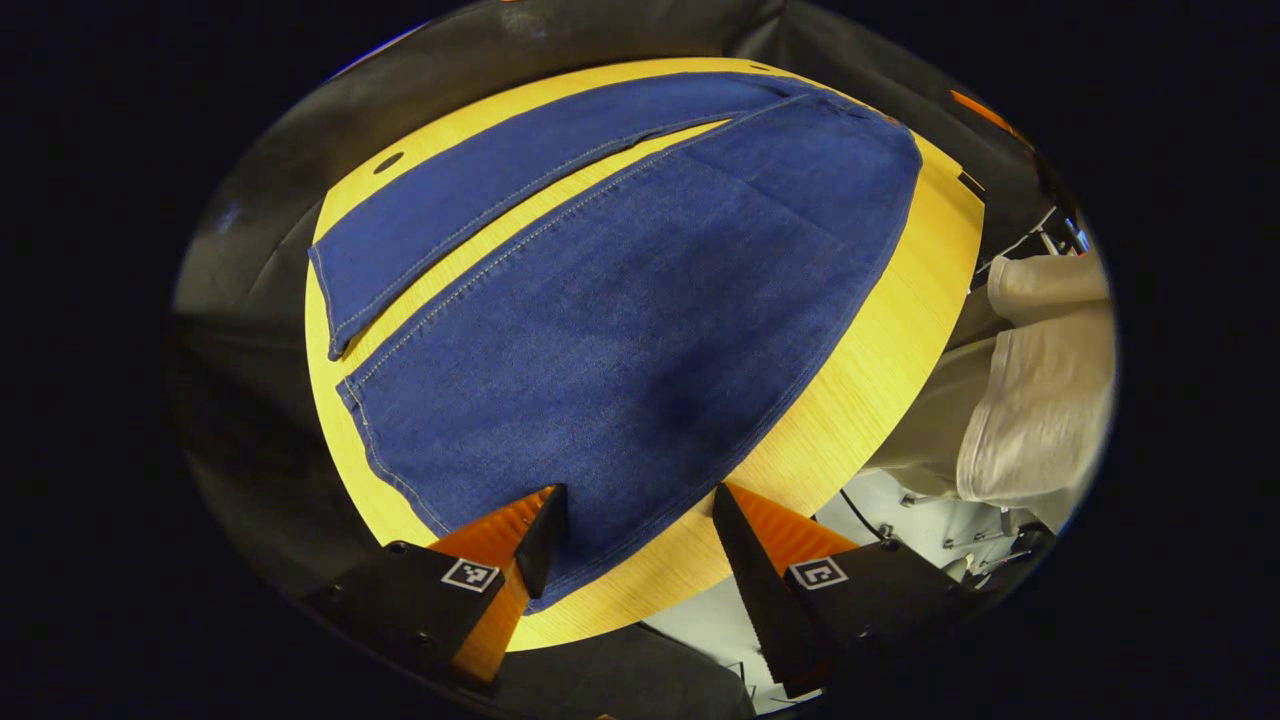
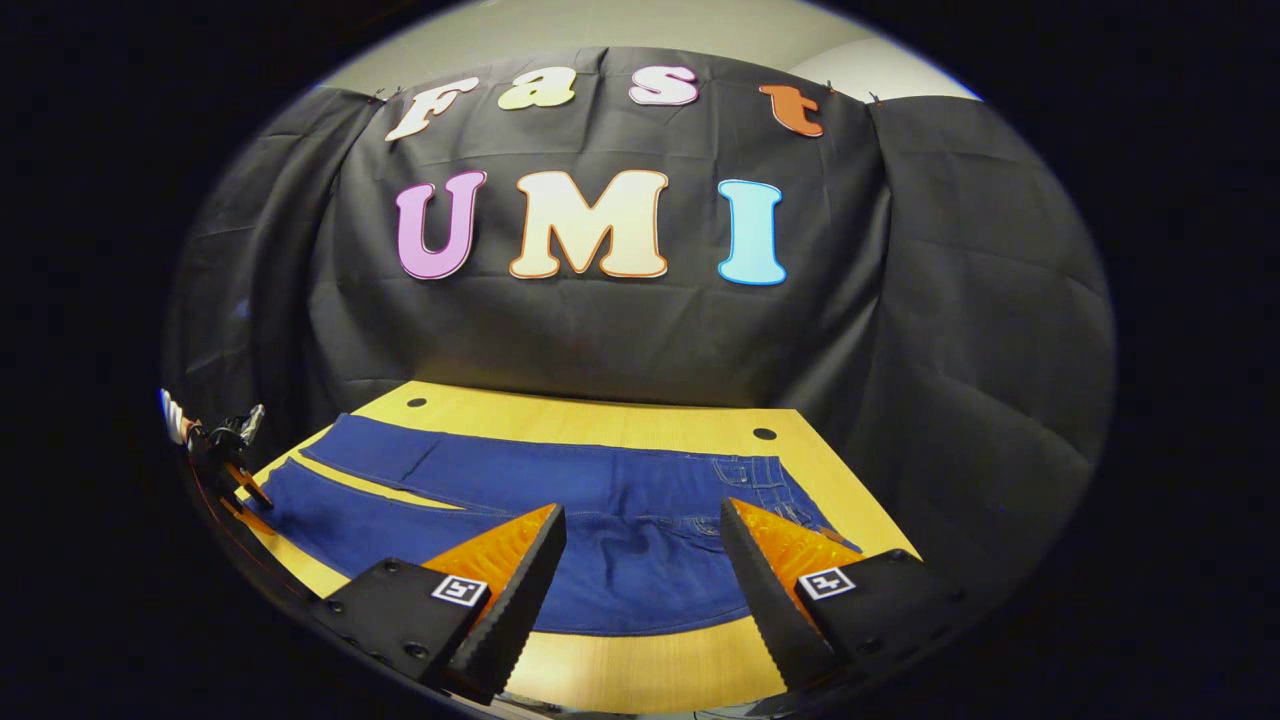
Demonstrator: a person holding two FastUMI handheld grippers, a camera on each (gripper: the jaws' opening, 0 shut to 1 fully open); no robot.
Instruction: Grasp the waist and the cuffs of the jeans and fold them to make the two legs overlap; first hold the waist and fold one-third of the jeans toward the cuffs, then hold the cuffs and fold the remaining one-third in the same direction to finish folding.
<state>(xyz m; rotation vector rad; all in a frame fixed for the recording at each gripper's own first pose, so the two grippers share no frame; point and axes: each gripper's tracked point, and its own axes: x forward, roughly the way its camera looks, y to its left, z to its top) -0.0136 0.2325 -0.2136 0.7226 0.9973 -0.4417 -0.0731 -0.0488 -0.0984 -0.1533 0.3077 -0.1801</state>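
Blue jeans (image 1: 640, 300) lie flat on the wooden table (image 1: 860, 390), legs spread apart in a V. In the left gripper view the near leg's cuff edge lies just ahead of my left gripper (image 1: 640, 510), which hangs open above it with nothing held. The far leg (image 1: 480, 190) runs toward the table's back. In the right gripper view the jeans (image 2: 600, 500) stretch across the table, waist with belt loops (image 2: 760, 480) at the right. My right gripper (image 2: 642, 530) is open over the near edge by the waist. The left gripper (image 2: 235, 465) shows small at far left.
Black cloth walls the booth behind the table (image 2: 640, 640). Small round holes (image 2: 764, 434) sit near the table's back edge. A person in pale clothing (image 1: 1030, 400) stands beside the table's right side in the left gripper view, over a white floor.
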